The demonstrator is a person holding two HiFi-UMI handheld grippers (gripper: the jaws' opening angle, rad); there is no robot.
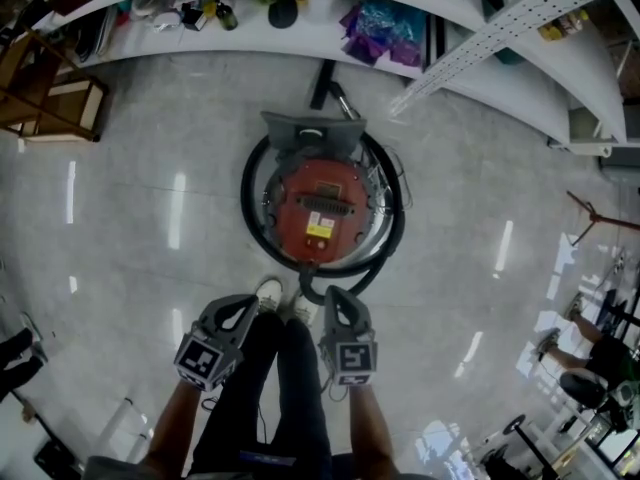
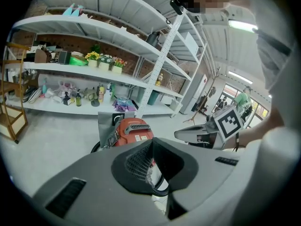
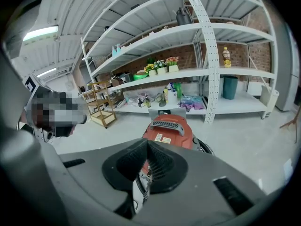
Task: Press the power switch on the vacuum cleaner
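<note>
The red round vacuum cleaner (image 1: 322,206) stands on the pale floor, with a black hose (image 1: 385,258) coiled around it. A grey panel (image 1: 312,132) with a pale round mark sits on its far side. Both grippers hang above the person's shoes, short of the near rim. My left gripper (image 1: 250,304) and right gripper (image 1: 333,294) have their jaws closed with nothing between them. In the left gripper view the vacuum cleaner (image 2: 134,131) lies ahead of my left gripper (image 2: 153,141), with the right gripper (image 2: 207,133) alongside. In the right gripper view the vacuum cleaner (image 3: 170,128) is straight beyond my right gripper (image 3: 148,143).
White shelving (image 1: 300,28) with bottles and bags runs behind the vacuum cleaner. A wooden rack (image 1: 50,93) stands at the left. A shelf upright (image 1: 500,38) crosses the upper right. Another person (image 1: 590,353) and stands are at the far right.
</note>
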